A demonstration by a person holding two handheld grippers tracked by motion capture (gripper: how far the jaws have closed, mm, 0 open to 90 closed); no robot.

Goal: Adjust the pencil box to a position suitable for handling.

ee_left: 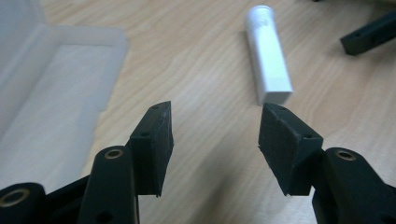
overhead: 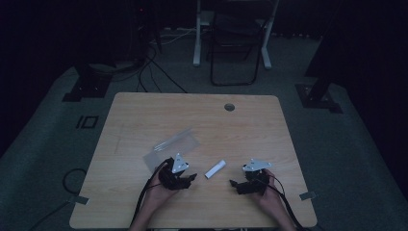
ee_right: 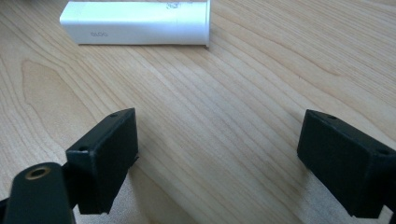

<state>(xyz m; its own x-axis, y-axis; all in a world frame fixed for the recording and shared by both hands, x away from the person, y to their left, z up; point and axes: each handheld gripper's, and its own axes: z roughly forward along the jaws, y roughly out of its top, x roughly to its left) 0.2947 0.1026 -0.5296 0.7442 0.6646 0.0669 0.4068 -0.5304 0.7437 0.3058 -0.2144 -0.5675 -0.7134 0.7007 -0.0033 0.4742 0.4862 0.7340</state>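
Near front edge of the wooden table (overhead: pixel 144 115), person seated w/ a gripper in each hand, both low over the top. Between them lies a small white tube (overhead: pixel 215 169), flat on the wood, touching neither. Left gripper (overhead: pixel 188 177): jaws spread, nothing between; right gripper (overhead: pixel 234 184): jaws spread wider, also empty. Tube's long axis runs diagonal in the high view, near end toward left hand, far end up and to the right. In left gripper view the tube (ee_left: pixel 268 58) sits just ahead of the jaws and off toward the right-hand pad, squared end nearest, pointing away, so roughly end-on to that gripper. In right gripper view it (ee_right: pixel 137 22) lies broadside across the top, ahead and left of the gap. Judgement: both abt equally near, left maybe a touch nearer; right has the better line for a pinch across the width, but needs a fwd and leftward shift first. Clear plastic sleeve (overhead: pixel 172 148) lies beyond left gripper, apart from tube.
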